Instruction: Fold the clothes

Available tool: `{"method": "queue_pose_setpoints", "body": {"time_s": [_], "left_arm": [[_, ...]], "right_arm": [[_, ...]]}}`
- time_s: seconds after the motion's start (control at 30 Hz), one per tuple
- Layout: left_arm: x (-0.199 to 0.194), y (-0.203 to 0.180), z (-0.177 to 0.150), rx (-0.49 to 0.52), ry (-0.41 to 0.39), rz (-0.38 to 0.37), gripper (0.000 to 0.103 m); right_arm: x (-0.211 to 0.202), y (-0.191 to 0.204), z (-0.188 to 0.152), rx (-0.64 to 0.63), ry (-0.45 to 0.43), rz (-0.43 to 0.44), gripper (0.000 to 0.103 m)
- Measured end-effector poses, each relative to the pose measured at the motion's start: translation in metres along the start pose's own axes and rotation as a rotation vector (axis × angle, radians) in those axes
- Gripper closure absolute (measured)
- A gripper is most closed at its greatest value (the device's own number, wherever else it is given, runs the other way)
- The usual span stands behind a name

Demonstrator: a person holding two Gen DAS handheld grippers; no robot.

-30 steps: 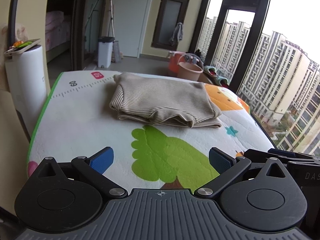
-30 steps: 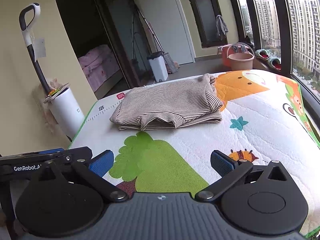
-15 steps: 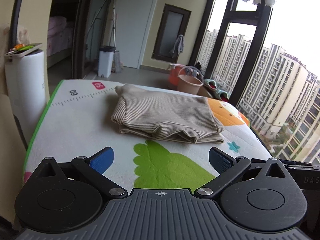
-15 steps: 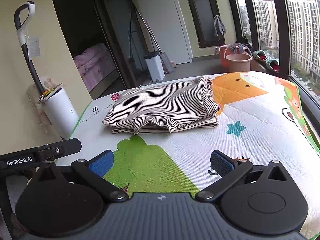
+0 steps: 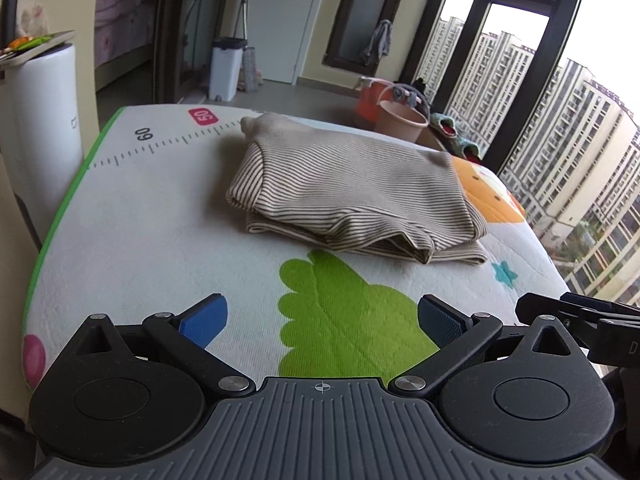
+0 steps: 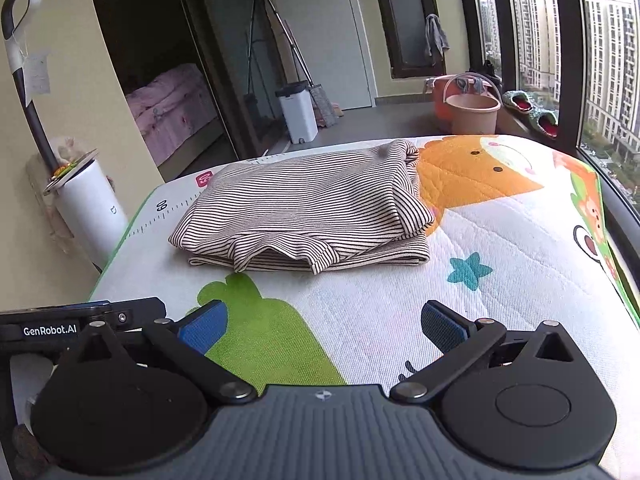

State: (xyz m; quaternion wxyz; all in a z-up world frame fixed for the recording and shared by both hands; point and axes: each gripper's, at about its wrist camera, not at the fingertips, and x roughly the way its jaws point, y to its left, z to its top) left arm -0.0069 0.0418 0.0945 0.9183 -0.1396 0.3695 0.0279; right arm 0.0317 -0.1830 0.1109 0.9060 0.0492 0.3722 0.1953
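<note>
Striped garment (image 5: pixel 348 184) lies folded toward the far edge of the play mat (image 5: pixel 132 248), beside ruler marks "50" and "60". Left hand-held gripper (image 5: pixel 322 320), labelled "GenRobot.AI", and right hand-held gripper (image 6: pixel 324 322) hover wide open, empty, near edge.

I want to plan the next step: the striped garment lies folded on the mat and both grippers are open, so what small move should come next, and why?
Probably bring both grippers forward toward the near edge of the striped garment. The left gripper and right gripper are open, empty, and short of it, over the mat. The near hem bulges loosely, so it may need tidying.
</note>
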Motion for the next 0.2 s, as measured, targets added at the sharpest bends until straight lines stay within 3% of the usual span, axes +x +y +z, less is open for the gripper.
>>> {"method": "queue_pose_setpoints", "body": {"time_s": [0.2], "left_arm": [[0.029, 0.003, 0.008, 0.003, 0.042, 0.004, 0.000]], "right_arm": [[0.028, -0.008, 0.010, -0.017, 0.020, -0.013, 0.000]]}}
